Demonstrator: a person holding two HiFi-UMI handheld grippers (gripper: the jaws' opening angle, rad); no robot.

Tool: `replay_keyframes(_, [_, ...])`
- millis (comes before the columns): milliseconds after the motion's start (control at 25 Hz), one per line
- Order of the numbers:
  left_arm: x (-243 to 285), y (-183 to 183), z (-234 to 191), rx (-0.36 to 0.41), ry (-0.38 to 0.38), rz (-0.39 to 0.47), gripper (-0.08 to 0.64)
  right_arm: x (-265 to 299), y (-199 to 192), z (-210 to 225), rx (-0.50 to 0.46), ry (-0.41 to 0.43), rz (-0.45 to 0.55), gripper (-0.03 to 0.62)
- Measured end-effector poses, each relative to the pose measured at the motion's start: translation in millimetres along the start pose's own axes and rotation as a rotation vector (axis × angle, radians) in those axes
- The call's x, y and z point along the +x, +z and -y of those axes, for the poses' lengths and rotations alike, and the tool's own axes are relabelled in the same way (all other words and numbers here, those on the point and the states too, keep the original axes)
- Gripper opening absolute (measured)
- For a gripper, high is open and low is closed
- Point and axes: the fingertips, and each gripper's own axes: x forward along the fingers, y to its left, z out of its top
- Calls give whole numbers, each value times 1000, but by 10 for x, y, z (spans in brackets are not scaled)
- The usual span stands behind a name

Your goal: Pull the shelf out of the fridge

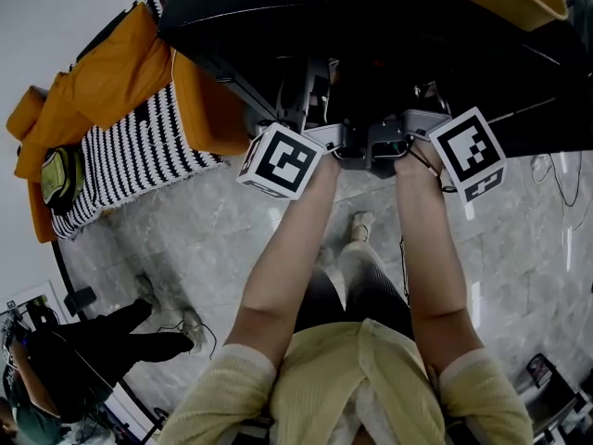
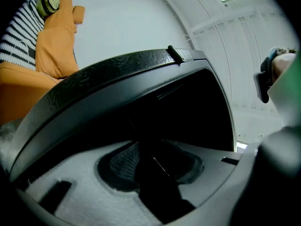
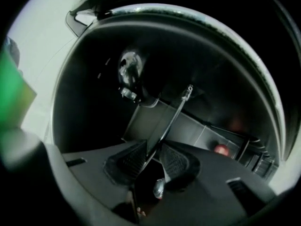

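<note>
Clamping a thin pane edge, the right gripper (image 3: 153,161) has its jaws nearly together on the shelf (image 3: 150,126), which is inside the dark fridge (image 1: 371,26). The left gripper (image 2: 150,166) is narrowed the same way on a dark thin edge, apparently the same shelf. An orange sofa (image 1: 120,72) with a striped blanket (image 1: 139,156) stands left of the fridge. Another person (image 1: 83,350) is on the floor (image 1: 232,239).

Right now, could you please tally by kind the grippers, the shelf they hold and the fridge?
fridge: 1
shelf: 1
grippers: 2, the left gripper and the right gripper, each closed on the shelf
Total: 4
</note>
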Motion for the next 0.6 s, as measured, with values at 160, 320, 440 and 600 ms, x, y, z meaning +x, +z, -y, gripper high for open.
replay_keyframes(160, [-80, -10, 7, -6, 7, -9, 141, -97, -31, 6, -3, -3, -5, 97])
replay_keyframes(320, [-138, -20, 22, -13, 8, -17, 141, -172, -54, 10, 7, -2, -11, 97])
replay_keyframes(440, [-172, -17, 27, -10, 9, -26, 141, -219, -65, 4, 7, -5, -14, 97])
replay_keyframes(600, [-218, 13, 27, -10, 13, -29, 141, -290, -83, -11, 5, -7, -15, 97])
